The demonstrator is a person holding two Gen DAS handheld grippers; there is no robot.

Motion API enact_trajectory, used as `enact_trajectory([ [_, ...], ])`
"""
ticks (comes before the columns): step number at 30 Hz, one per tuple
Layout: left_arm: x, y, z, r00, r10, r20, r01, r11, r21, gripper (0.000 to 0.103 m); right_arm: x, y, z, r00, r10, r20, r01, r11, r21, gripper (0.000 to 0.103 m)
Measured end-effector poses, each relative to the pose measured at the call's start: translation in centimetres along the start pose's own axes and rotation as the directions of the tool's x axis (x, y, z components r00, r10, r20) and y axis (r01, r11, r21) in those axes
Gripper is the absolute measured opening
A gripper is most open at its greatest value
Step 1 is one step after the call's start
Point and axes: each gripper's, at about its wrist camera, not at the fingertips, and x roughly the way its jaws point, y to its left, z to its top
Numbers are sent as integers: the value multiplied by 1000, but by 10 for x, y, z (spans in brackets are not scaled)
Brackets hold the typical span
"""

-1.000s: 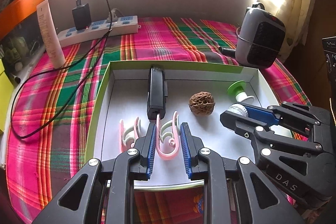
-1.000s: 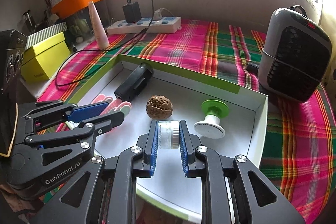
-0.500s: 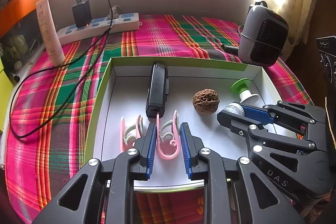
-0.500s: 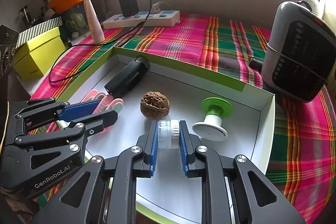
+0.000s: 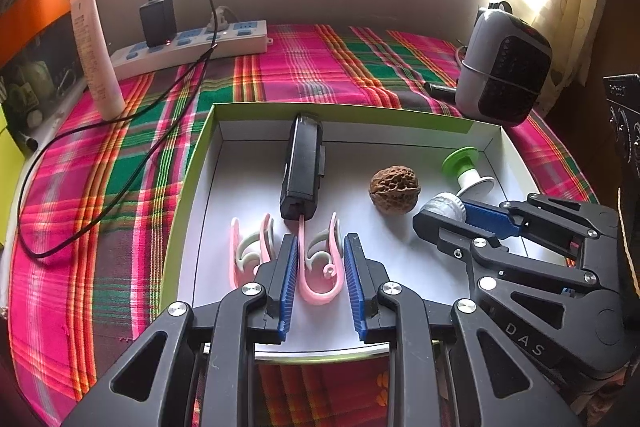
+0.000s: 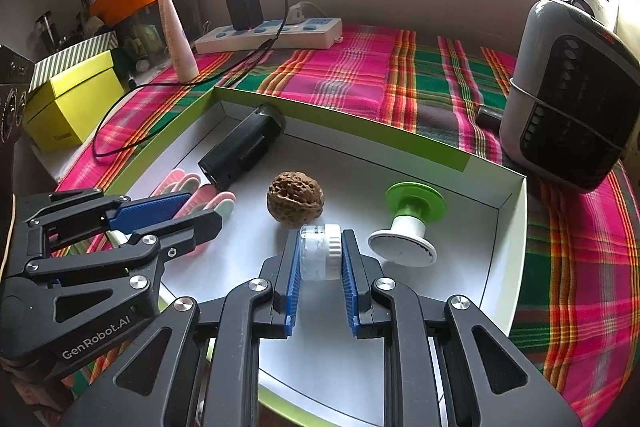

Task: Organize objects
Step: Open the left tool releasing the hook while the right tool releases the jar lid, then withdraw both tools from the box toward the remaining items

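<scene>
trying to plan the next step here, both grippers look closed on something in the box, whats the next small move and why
Probably lift both straight up a little. The left gripper is shut on a pink clip and the right gripper on a small white bottle, both low over the floor of the box. The walnut and the green spool lie close by, so sliding sideways could knock them.

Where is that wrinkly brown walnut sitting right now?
The wrinkly brown walnut lies loose on the white floor of the green-rimmed box, between the black rectangular device and the green-topped white spool.
</scene>
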Motion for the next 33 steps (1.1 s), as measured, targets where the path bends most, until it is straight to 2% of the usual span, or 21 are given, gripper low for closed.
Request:
enact_trajectory([
  [6, -1, 0, 0, 1000, 5, -1, -5, 1000, 2, 28, -1, 0, 0, 1000, -6, -2, 6, 1000, 4, 20],
  [8, -3, 0, -1, 1000, 6, -1, -6, 1000, 0, 30, -2, 0, -1, 1000, -7, -1, 7, 1000, 8, 28],
  [9, -3, 0, -1, 1000, 6, 0, -6, 1000, 0, 31, -3, -1, -1, 1000, -7, 1, 7, 1000, 11, 28],
  [33, -31, 1, -10, 999, 34, 28, -34, 999, -13, 37, -26, 3, -10, 999, -26, 35, 25, 999, 42, 29],
])
